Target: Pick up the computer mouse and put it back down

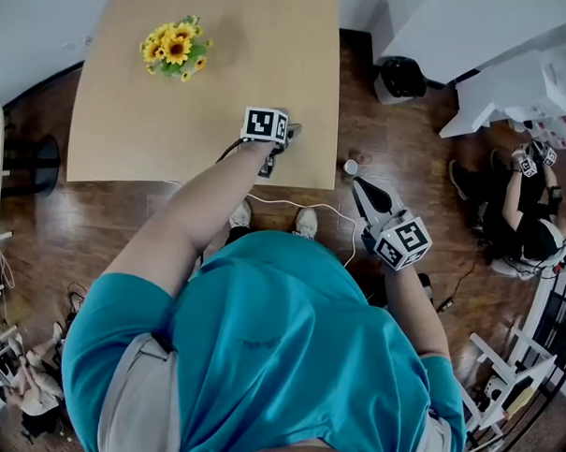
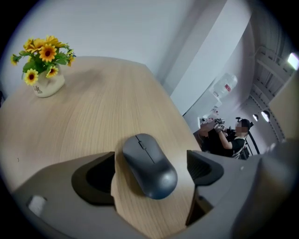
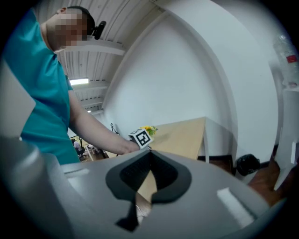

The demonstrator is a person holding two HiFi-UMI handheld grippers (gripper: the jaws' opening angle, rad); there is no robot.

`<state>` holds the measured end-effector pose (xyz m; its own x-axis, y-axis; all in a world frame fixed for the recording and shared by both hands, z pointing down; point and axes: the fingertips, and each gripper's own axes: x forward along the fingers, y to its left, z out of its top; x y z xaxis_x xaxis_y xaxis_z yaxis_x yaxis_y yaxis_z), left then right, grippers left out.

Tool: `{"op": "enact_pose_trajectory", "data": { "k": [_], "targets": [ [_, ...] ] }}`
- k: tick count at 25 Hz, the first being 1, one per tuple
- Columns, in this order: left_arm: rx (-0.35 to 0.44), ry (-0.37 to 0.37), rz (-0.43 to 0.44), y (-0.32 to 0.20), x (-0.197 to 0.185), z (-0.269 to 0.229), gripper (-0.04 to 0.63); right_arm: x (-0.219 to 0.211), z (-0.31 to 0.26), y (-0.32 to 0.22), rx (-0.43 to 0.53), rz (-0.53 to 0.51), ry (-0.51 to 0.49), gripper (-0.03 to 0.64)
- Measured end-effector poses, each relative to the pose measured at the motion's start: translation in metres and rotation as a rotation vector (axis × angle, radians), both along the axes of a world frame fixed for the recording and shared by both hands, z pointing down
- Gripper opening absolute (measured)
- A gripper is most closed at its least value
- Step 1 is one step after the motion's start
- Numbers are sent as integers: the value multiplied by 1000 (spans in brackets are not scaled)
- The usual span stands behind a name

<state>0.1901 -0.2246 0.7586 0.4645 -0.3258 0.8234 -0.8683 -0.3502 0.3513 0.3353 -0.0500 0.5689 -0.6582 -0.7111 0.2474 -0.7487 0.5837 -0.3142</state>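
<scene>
The left hand-held gripper (image 2: pixel 152 172) is over the tabletop (image 2: pixel 93 116) with its jaws set wide. The computer mouse (image 2: pixel 145 158) lies flat on the tabletop between the pads, touching neither pad.

This is visible only in the left gripper view. In the head view the marker cube (image 1: pixel 265 124) covers the mouse near the tabletop's 5 o'clock corner.

The potted sunflowers (image 1: pixel 176 47) stand at 11 o'clock, well apart from the mouse.

The right hand-held gripper (image 3: pixel 149 158) is held off the tabletop, at 4 o'clock from it in the head view. Its jaws are closed together with nothing between them, which only its own view confirms.
</scene>
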Motion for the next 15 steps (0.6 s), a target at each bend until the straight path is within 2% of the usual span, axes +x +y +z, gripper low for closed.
{"op": "enact_pose_trajectory", "data": {
  "k": [4, 9, 11, 13, 15],
  "targets": [
    [-13, -80, 18, 0, 0, 10, 471, 12, 2, 4, -7, 25, 2, 2],
    [4, -242, 35, -4, -9, 19, 456, 22, 3, 9, -11, 56, -3, 2],
    [-9, -234, 40, -5, -6, 24, 440, 24, 4, 12, -18, 58, -5, 2],
    [-24, -201, 53, -8, -3, 29, 362, 26, 5, 14, -22, 60, -6, 2],
    [-44, -202, 63, -7, -13, 22, 338, 27, 5, 15, -22, 61, -6, 2]
  ]
}}
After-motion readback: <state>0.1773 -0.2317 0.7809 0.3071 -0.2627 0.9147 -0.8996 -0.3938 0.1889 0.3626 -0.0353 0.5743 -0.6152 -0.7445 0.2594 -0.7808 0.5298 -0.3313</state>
